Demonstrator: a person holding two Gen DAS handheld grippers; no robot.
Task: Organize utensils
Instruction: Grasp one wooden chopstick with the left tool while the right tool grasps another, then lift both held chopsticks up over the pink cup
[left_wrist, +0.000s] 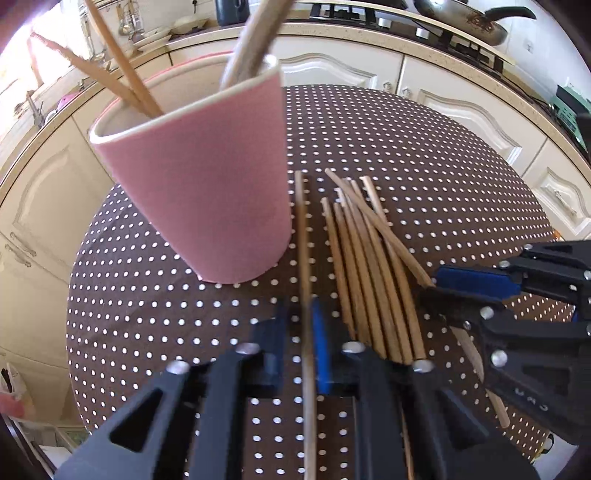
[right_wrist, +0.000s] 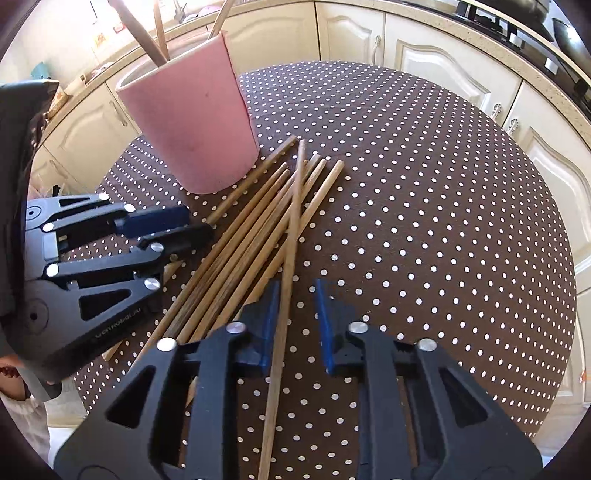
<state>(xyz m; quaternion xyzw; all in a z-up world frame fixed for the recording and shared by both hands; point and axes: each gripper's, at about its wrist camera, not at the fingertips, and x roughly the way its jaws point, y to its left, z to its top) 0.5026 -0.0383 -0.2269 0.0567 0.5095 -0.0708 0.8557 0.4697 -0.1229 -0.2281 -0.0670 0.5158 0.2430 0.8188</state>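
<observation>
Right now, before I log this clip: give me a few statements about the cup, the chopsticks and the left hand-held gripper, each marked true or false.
1. The pink cup stands on a brown dotted tablecloth. True.
2. The pink cup is empty. False: wooden utensils stick out of it.
3. The left hand-held gripper is shut on a single chopstick. True.
4. The loose chopsticks lie in a frying pan. False: they lie in a bundle on the tablecloth beside the cup.
</observation>
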